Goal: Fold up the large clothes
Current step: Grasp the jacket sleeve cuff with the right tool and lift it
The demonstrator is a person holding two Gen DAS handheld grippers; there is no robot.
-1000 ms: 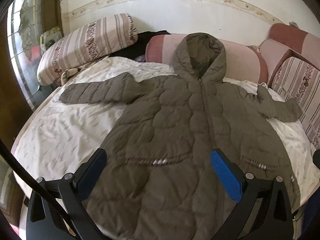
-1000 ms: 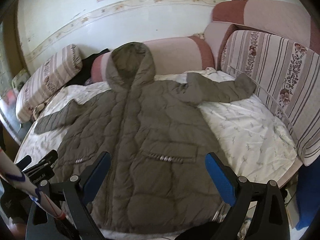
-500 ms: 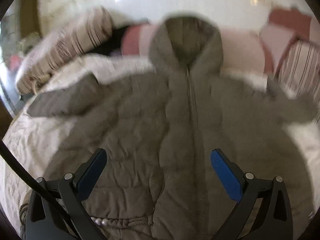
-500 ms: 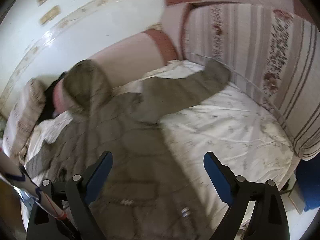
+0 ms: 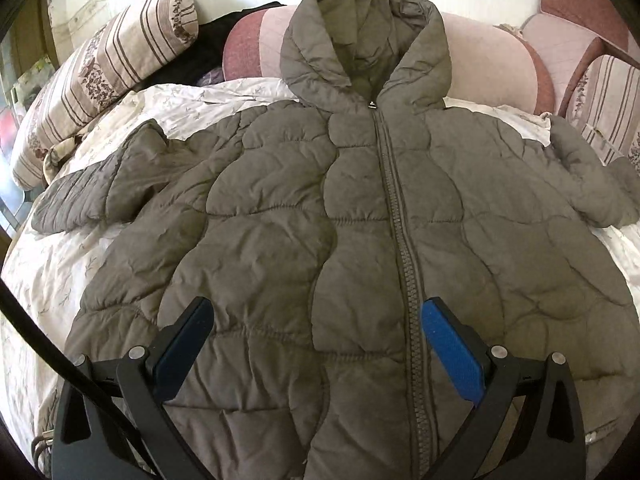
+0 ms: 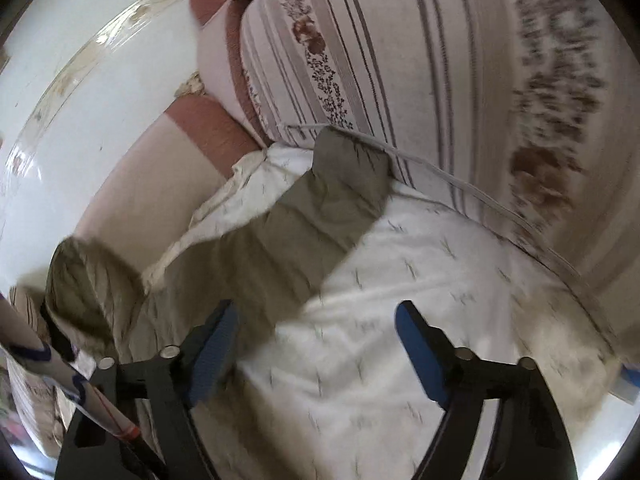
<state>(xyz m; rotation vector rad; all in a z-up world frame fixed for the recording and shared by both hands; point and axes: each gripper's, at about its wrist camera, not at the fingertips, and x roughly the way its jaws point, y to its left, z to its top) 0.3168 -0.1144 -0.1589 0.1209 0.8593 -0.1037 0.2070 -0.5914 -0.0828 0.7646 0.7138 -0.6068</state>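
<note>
across the bed (image 5: 48, 280), with the zipper (image 5: 404, 240) as the marker, the puffer jacket (image 5: 280, 220) lies face up and zipped, hood (image 5: 364, 40) propped on the pink bolster (image 5: 488, 68) beyond the zipper's top.

left of the zipper, the left sleeve (image 5: 100, 188) lies bunched and half doubled near the striped pillow (image 5: 104, 68). if that sleeve is folded in as it lies, the bunching would likely get trapped and leave a lumpy fold.

just left of the zipper's lower end, the left tool (image 5: 316, 344) hovers over the jacket front with its jaws spread and nothing between the pads. closing here would probably pinch only the puffy top layer, so a lift could drag the front panel and leave the back behind.

right of the zipper, the right sleeve (image 6: 320, 208) runs out until its cuff meets the striped cushion (image 6: 400, 60). the right tool (image 6: 316, 344) is over the white sheet near that sleeve, short of the cuff; its jaws have just been closing but are spread wide with nothing between them. the right view is blurred, so a hasty grab could catch the sheet with the sleeve, or miss the sleeve. slick padded fabric may also slip from a shallow pinch, and the fold could spring open.
</note>
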